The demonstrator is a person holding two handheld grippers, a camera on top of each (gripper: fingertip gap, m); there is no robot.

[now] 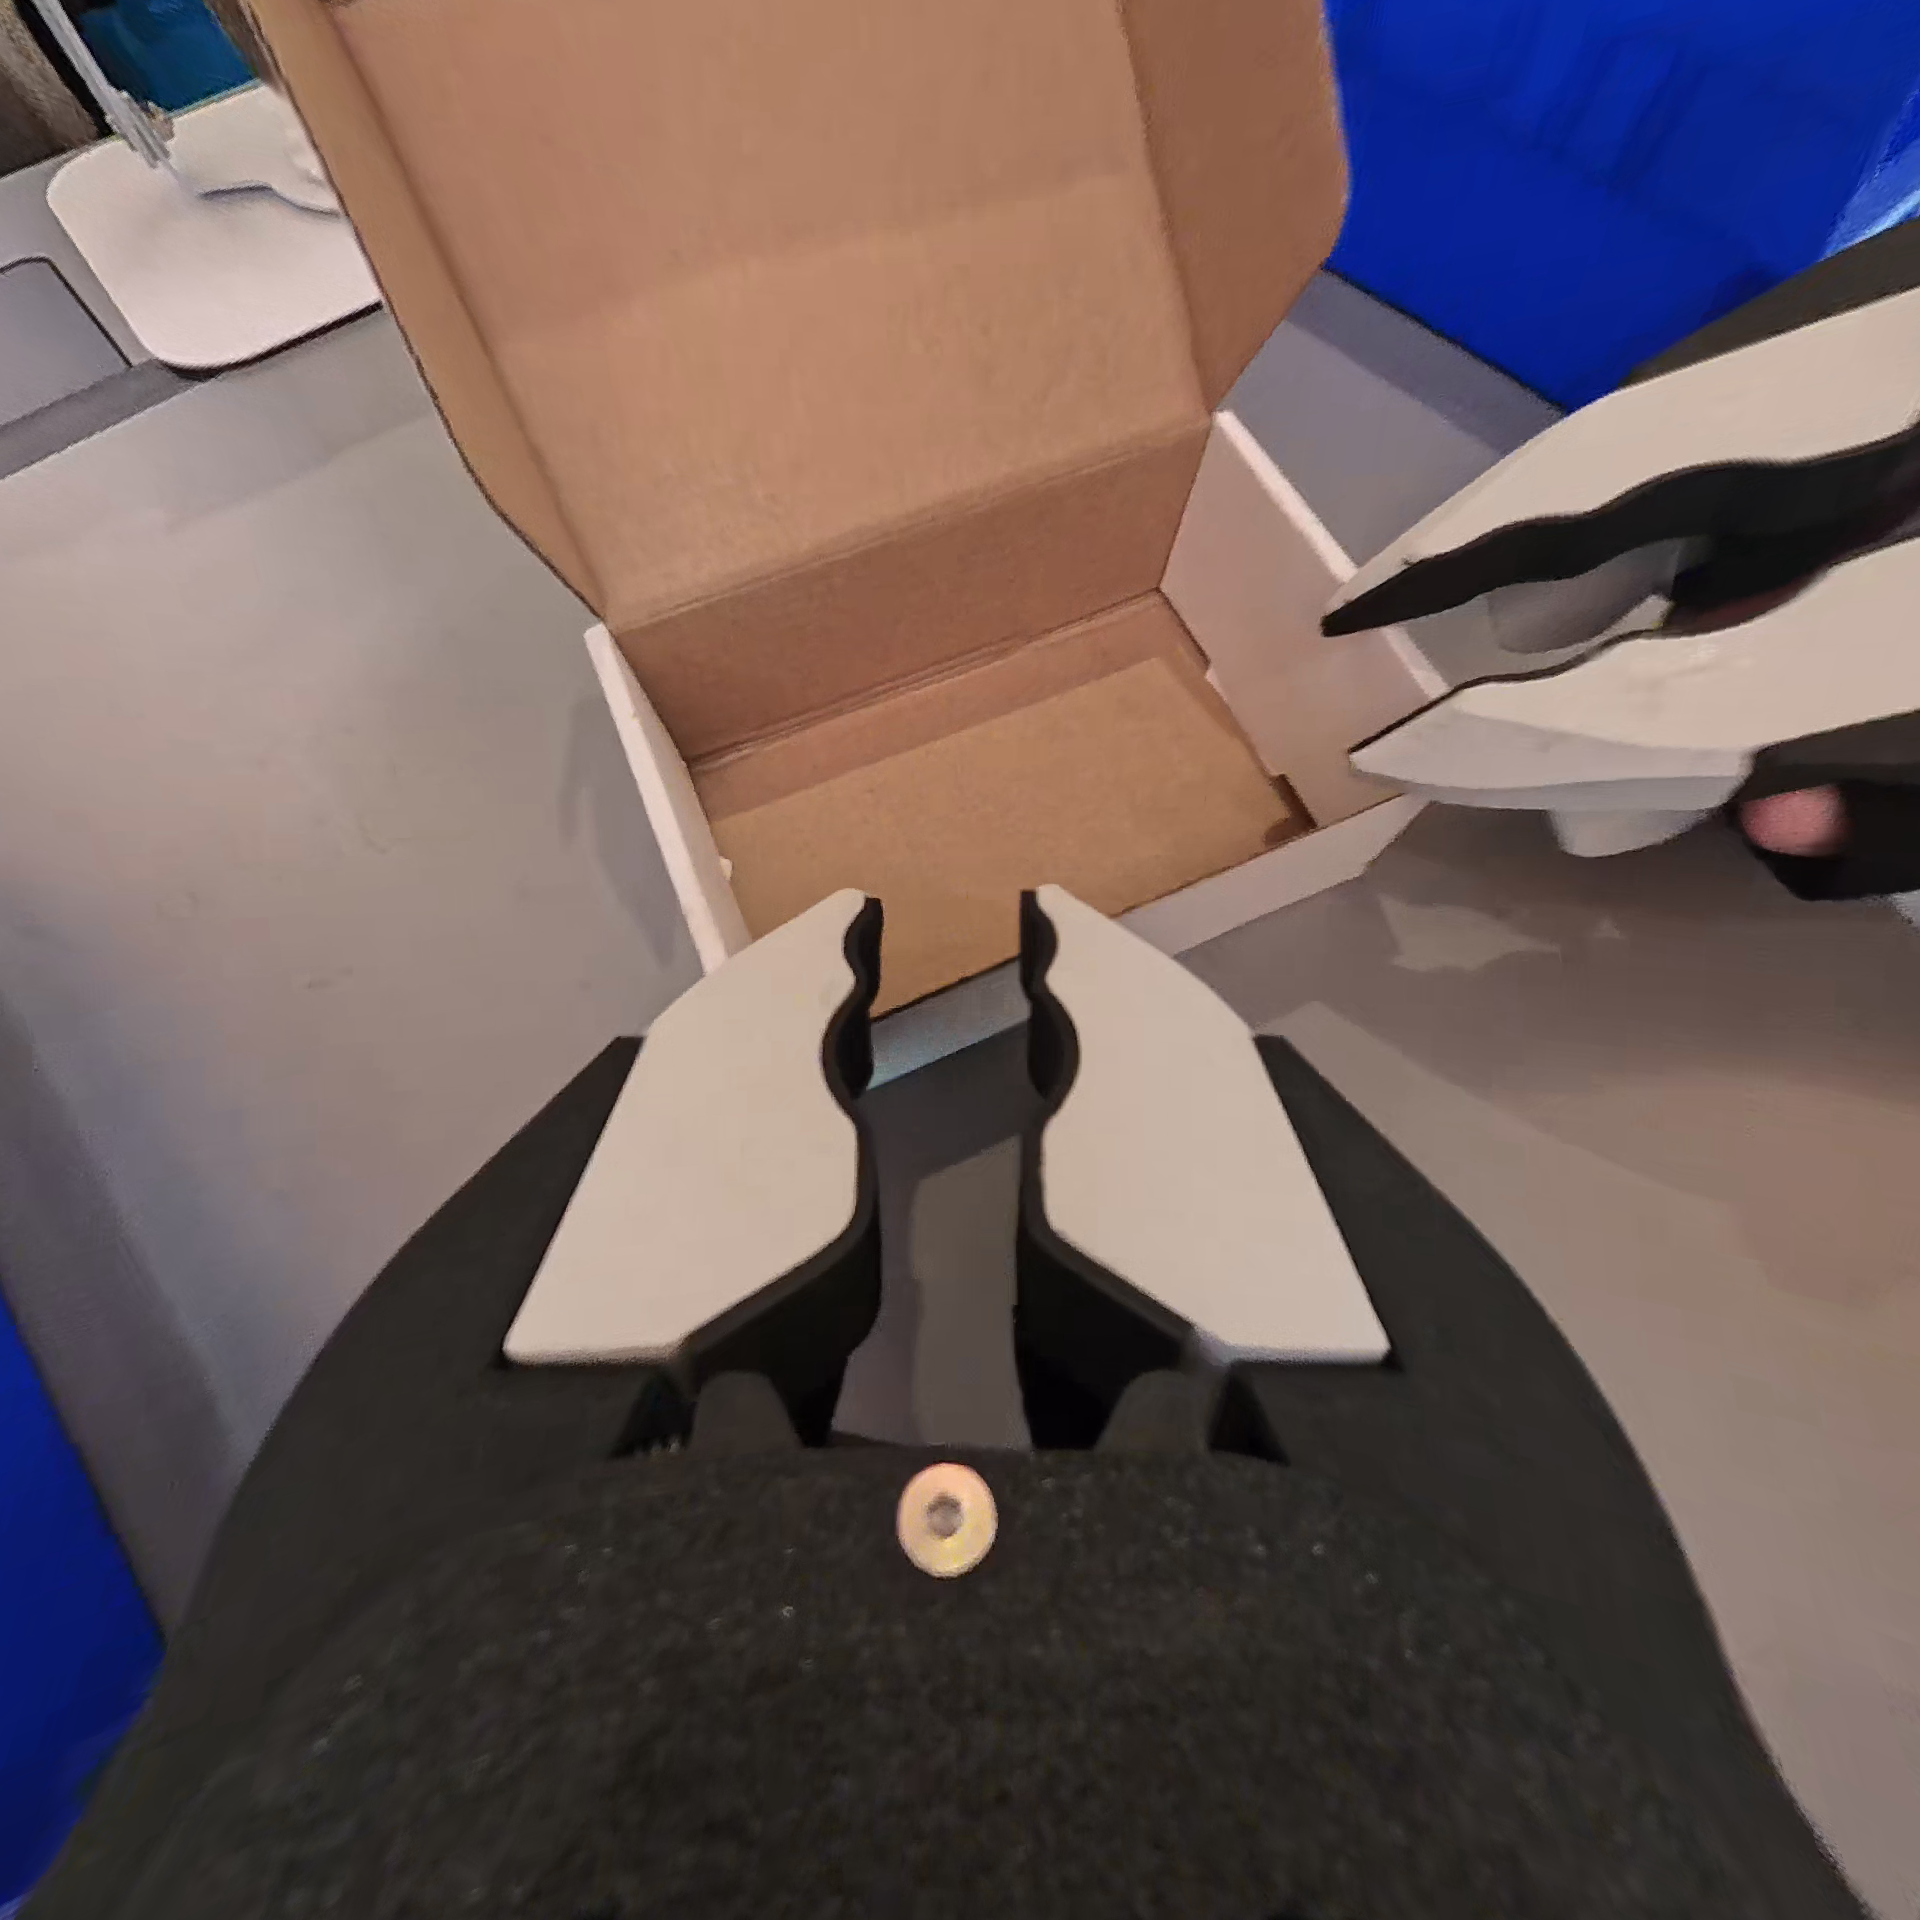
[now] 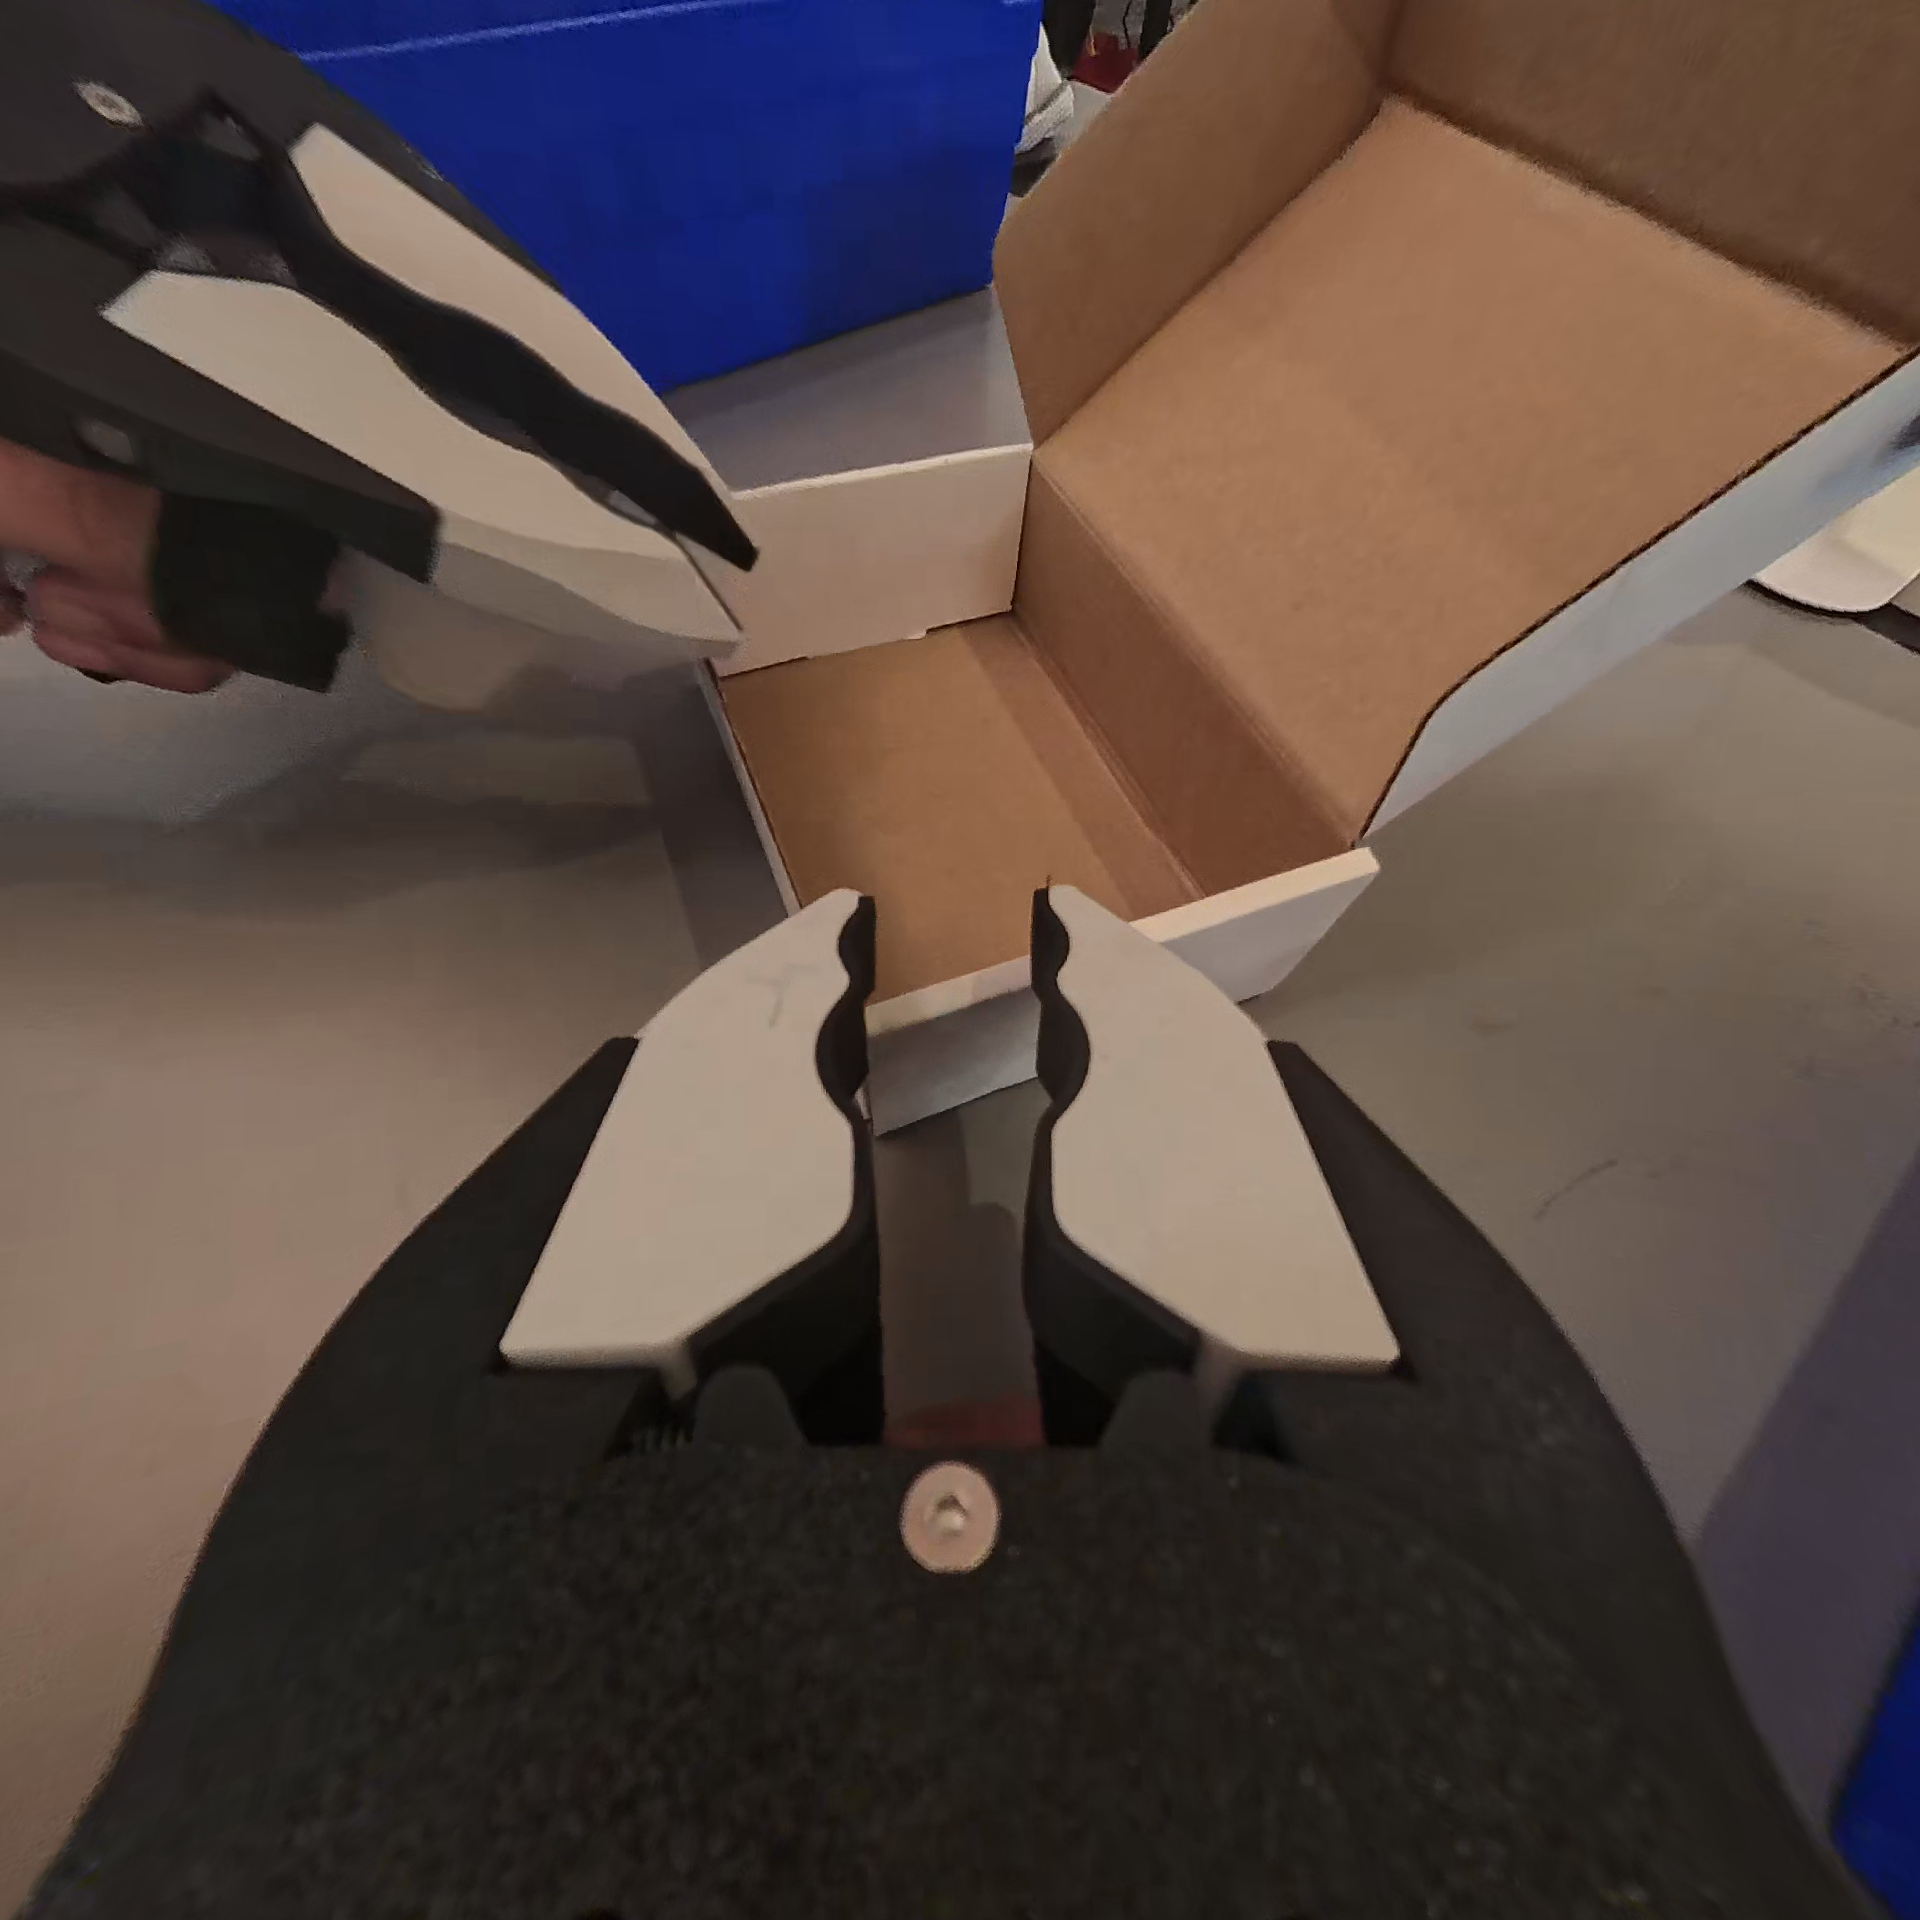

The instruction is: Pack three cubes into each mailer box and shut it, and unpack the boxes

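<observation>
A white mailer box with a brown inside stands open on the grey table, its lid raised at the back. No cubes show inside it. My left gripper is open and empty, just above the box's near wall. My right gripper comes in from the right by the box's right wall. In the right wrist view the same box lies ahead with its lid leaning to the right. My right gripper is open and empty over the near wall. My left gripper reaches in from the upper left.
A blue bin stands behind the box; it also shows in the right wrist view. A white flat stand base sits at the far left. A person's hand holds the left gripper.
</observation>
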